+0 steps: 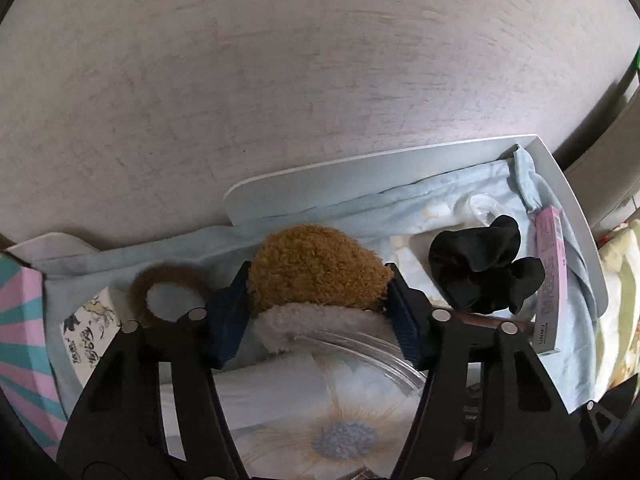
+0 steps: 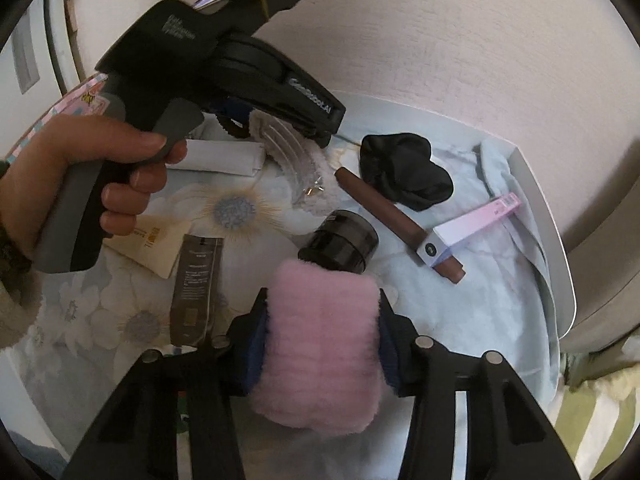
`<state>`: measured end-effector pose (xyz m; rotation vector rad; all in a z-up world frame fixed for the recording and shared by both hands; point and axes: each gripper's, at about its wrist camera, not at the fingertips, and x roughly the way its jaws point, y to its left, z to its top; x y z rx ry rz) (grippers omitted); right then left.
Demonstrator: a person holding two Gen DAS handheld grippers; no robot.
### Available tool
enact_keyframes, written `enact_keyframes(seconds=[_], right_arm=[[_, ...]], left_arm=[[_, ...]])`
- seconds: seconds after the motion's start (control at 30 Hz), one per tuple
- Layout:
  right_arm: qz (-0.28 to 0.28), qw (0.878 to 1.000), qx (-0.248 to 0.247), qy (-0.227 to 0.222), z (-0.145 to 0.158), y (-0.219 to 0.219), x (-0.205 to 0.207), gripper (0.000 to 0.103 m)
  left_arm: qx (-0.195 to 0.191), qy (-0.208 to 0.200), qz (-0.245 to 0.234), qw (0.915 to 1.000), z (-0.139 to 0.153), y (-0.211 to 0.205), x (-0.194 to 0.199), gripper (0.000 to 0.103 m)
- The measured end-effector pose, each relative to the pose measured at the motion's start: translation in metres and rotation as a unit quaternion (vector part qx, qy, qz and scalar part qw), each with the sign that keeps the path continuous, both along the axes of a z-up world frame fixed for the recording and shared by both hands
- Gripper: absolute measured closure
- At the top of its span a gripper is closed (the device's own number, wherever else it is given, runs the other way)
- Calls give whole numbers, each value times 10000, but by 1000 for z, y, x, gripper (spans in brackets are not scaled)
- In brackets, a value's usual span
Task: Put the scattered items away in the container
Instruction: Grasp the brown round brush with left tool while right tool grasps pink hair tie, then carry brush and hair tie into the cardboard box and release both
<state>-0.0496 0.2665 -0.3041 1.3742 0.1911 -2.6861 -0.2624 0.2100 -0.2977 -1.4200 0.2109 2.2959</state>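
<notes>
- Pale-blue floral cloth (image 1: 352, 432) is lining the white tray (image 1: 360, 168), the likely container; a black scrunchie (image 1: 486, 266) is already lying inside.
- Left tool (image 1: 318, 304) is clenching a brown plush clip (image 1: 316, 266) low over the cloth, probably for release.
- Right tool (image 2: 322, 354) is gripping a pink fluffy item (image 2: 320, 356); only its view is showing a dark jar (image 2: 344, 242).
</notes>
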Motion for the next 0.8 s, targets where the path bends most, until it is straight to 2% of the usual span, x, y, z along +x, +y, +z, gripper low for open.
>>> enact_keyframes(seconds=[0.1, 0.27, 0.43, 0.63, 0.8], right_arm=[[-95, 9998, -186, -1, -2, 3, 0, 62], [-265, 9980, -580, 31, 2, 15, 2, 65], [-280, 9979, -573, 91, 9, 17, 7, 66], [-344, 9977, -543, 230, 36, 18, 18, 66], [-341, 9972, -504, 444, 71, 24, 24, 66]], left_arm=[[63, 53, 33, 10000, 1, 1, 0, 53], [192, 85, 84, 9997, 8, -4, -3, 57], [285, 100, 123, 9995, 24, -10, -5, 60], [502, 400, 135, 9978, 77, -21, -1, 60], [555, 742, 207, 9955, 137, -42, 25, 60]])
